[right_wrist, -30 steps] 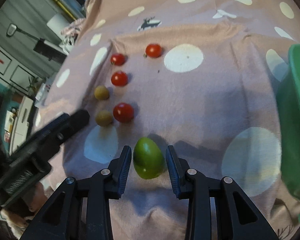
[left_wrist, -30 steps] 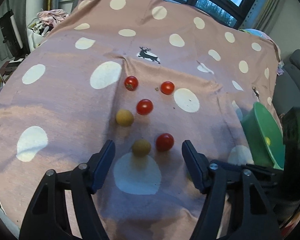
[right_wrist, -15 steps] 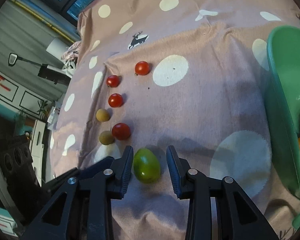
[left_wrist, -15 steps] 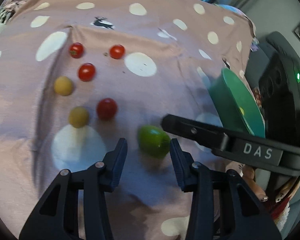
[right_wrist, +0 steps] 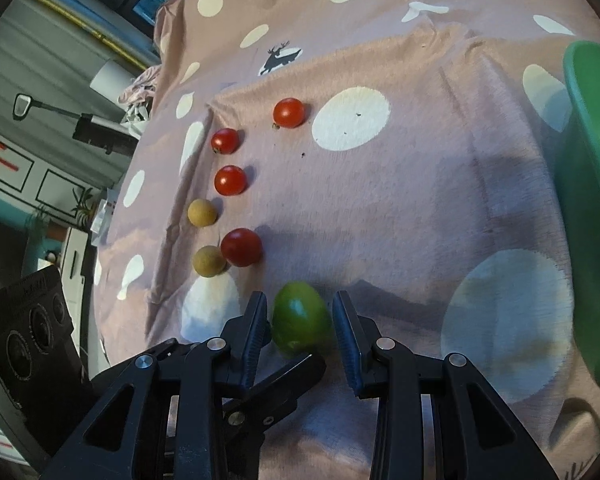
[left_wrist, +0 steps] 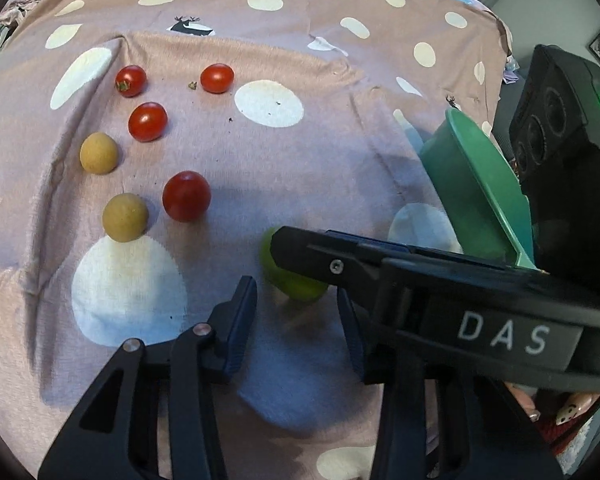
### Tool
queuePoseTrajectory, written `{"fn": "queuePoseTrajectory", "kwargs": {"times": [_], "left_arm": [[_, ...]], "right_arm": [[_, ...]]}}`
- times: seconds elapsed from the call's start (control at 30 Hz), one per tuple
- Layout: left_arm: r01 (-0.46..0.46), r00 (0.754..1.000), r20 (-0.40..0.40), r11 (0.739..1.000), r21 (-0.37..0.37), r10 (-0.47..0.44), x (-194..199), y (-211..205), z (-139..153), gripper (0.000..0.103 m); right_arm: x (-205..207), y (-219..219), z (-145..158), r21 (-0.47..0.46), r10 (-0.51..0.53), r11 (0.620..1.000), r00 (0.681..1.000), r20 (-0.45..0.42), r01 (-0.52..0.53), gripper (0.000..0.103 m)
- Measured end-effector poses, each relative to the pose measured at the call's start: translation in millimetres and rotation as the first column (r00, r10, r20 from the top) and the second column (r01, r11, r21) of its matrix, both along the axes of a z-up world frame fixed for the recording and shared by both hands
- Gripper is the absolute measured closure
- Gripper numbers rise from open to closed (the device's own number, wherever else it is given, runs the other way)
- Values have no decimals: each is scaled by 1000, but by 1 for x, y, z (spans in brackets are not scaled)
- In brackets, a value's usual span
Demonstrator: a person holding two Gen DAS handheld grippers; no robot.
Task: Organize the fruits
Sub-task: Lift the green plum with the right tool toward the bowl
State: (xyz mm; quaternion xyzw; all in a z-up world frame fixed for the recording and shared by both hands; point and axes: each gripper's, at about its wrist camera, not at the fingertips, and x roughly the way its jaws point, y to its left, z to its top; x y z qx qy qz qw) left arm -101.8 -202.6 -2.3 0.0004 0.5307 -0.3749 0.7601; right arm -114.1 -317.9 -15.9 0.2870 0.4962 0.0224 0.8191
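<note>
Swinging across from the tomatoes, the left gripper has been narrowing its jaws and now sits low centre, the green fruit just beyond its tips, half hidden by the right gripper's finger. In the right view the right gripper brackets that smooth, egg-shaped fruit with narrow jaws; contact is hard to make out. Glossy tomatoes dot the fuzzy spotted cloth. At right, the green bowl is cut off, contents unseen.
</note>
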Motion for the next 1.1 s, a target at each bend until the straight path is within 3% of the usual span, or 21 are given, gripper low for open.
{"fn": "queuePoseTrajectory", "kwargs": {"times": [0.47, 1.1], "left_arm": [[-11, 1000, 4, 1000, -18, 11, -1, 1, -1, 67], [-40, 985, 165, 999, -17, 42, -7, 10, 30, 67]], "right_arm": [[2, 4, -3, -17, 12, 1000, 1000, -7, -12, 65], [-6, 19, 24, -31, 37, 999, 990, 137, -33, 66]]}}
